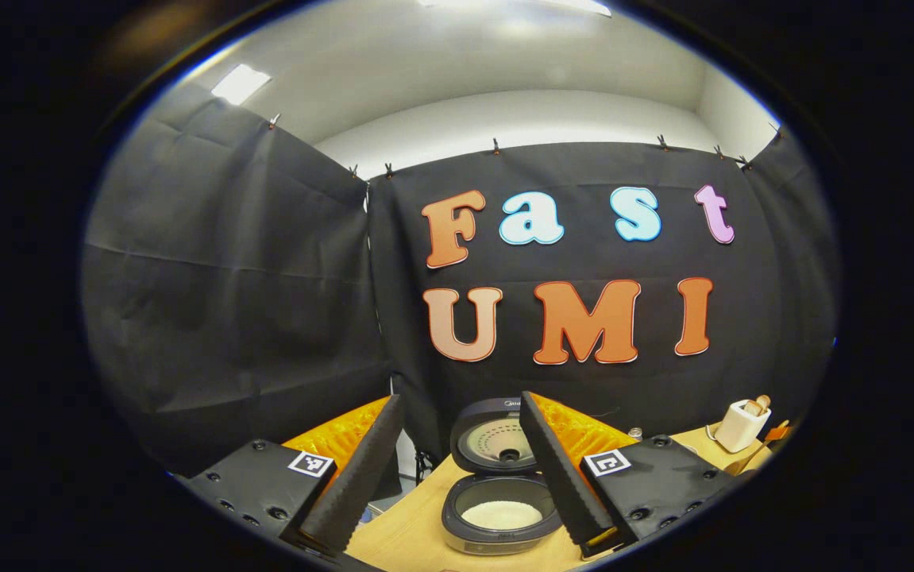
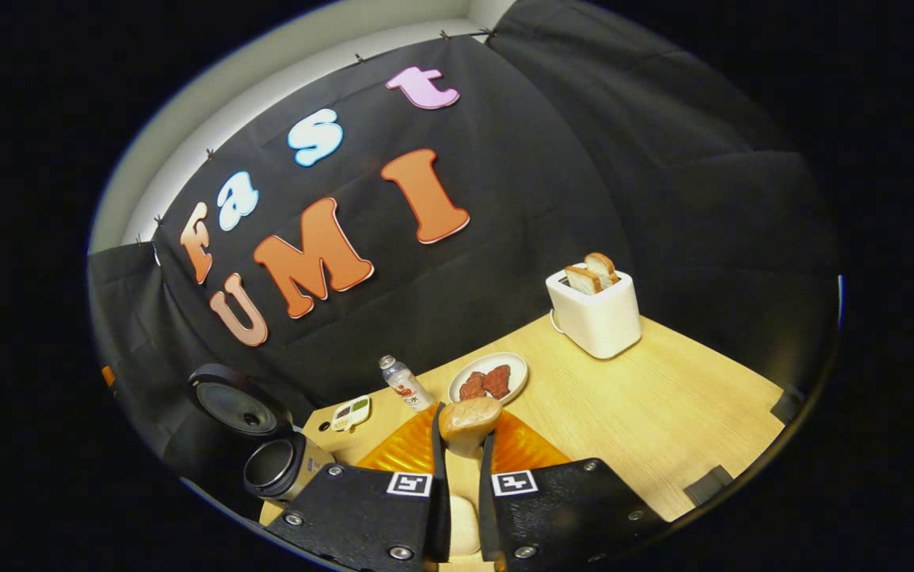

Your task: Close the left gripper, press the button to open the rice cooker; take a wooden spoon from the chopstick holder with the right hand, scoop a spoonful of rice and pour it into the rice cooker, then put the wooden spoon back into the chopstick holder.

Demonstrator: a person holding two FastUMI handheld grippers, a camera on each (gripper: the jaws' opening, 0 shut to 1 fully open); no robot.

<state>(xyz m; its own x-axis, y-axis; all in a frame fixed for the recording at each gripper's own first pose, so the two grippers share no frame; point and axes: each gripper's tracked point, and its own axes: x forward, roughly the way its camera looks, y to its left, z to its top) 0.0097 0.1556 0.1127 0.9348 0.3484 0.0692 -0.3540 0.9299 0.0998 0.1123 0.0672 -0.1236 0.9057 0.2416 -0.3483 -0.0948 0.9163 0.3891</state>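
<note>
While the rice cooker point(image 1: 502, 477) stands on the tabletop point(image 1: 409, 532) with its lid point(image 1: 496, 441) tipped up and back, white rice shows in its pot, so the button step looks done. Framing it, the left hand-held gripper point(image 1: 464, 469) hangs fingers spread and empty, likely clear of the pouring path. Further right, the right hand-held gripper point(image 2: 460, 477) is clamped on the wooden spoon point(image 2: 468, 421), bowl forward, well apart from the toaster point(image 2: 595, 310); whether it carries rice is unclear.
</note>
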